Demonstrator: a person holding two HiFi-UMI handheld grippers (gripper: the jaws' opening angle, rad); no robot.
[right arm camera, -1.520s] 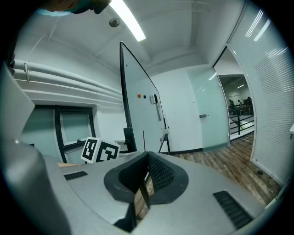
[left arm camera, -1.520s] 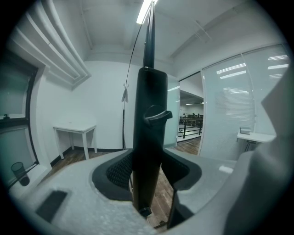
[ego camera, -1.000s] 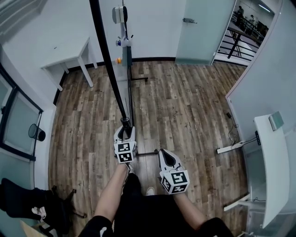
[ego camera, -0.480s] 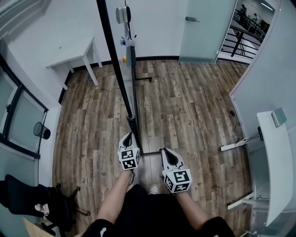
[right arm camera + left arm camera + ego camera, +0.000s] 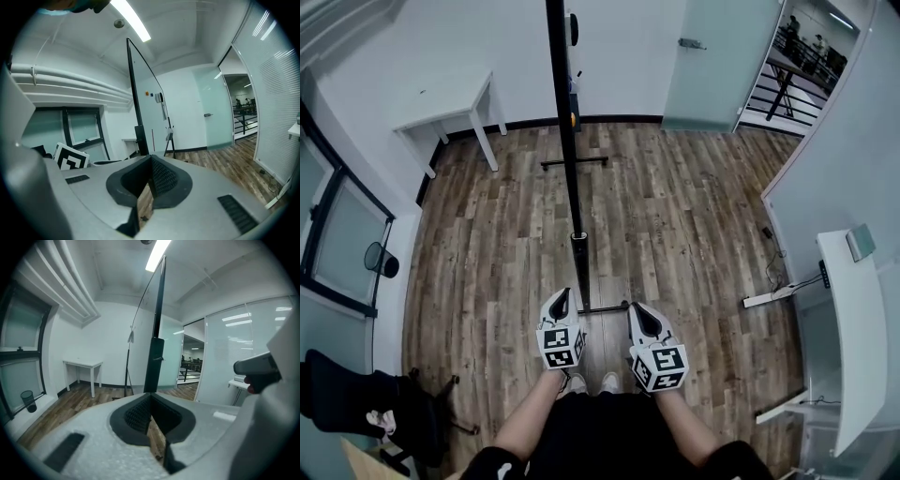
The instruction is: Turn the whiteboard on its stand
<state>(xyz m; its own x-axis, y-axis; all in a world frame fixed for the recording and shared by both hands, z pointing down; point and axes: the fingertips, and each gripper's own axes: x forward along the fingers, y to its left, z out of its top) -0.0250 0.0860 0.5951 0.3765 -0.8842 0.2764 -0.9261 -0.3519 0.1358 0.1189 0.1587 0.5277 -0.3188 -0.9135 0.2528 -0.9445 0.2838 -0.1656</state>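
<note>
Edge-on to the head camera, the whiteboard (image 5: 566, 122) stands on its stand (image 5: 580, 255) in the middle of the wooden floor (image 5: 675, 216). It reads only as a thin dark line, and its top is cut off by the upper edge of the frame. Its writing face cannot be seen from above. The right gripper view catches that face at a slant, with a few small coloured items stuck to it, too small to identify. In the left gripper view the board is again a dark edge above the black post. One foot bar (image 5: 607, 307) of the stand lies on the floor between the two tongs; how it joins the post is unclear.

The left tongs (image 5: 561, 298) sit just short of the post and clear of it, their pads pressed together on nothing. The right tongs (image 5: 639, 315), beside them, are likewise closed and empty. Behind each marker cube a bare forearm runs back to the person, whose shoes are half hidden under the tongs.

A small white table (image 5: 450, 98) stands against the far wall. A frosted glass door (image 5: 712, 56) is at upper right. At the right edge a white tabletop (image 5: 853, 328) is partly cut off, with a power strip (image 5: 766, 300) on the floor near it. A black waste bin (image 5: 380, 261) sits by the left window.
</note>
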